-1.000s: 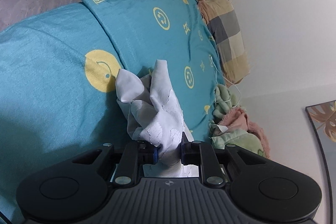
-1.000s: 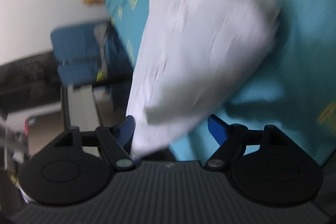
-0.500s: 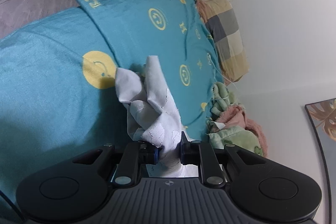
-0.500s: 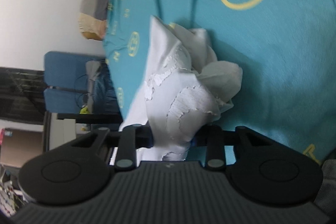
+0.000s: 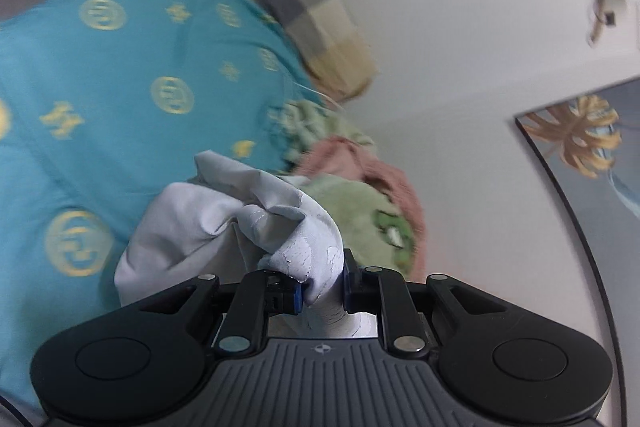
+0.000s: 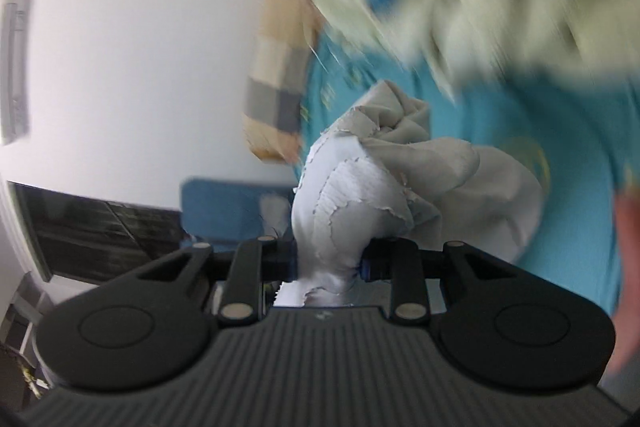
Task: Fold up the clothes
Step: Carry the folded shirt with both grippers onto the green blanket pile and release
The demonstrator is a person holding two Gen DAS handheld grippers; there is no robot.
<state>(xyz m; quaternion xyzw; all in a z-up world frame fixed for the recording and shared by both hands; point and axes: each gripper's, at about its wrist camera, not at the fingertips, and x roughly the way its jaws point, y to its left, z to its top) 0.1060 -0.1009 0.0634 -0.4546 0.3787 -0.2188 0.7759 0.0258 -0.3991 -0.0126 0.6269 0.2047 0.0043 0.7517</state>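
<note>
We have the white garment (image 5: 224,223) bunched and raised above the bed (image 5: 100,99), gripped at two places. Our left gripper (image 5: 322,289) is clamped on a wad of it, the cloth pinched tight between the blue pads. Our right gripper (image 6: 328,265) has a thicker wad between its jaws, which are closing, and the pads press on the cloth from both sides.

In the left wrist view the garment hangs near the bed's far edge by the wall, with open teal bedding stretching away to the left. Just beyond the cloth, along that edge, lies a heap of green and pink clothes (image 5: 360,187), and further along the edge sits a checked pillow (image 5: 308,11), against the white wall (image 5: 460,47). A picture with golden leaves (image 5: 580,143) hangs on the wall to the right.

The right wrist view is blurred. There the green clothes fill the upper right, close to the camera, the pillow stands beside the wall, and a blue chair (image 6: 228,207) and a dark screen (image 6: 92,235) lie past the bed's end.
</note>
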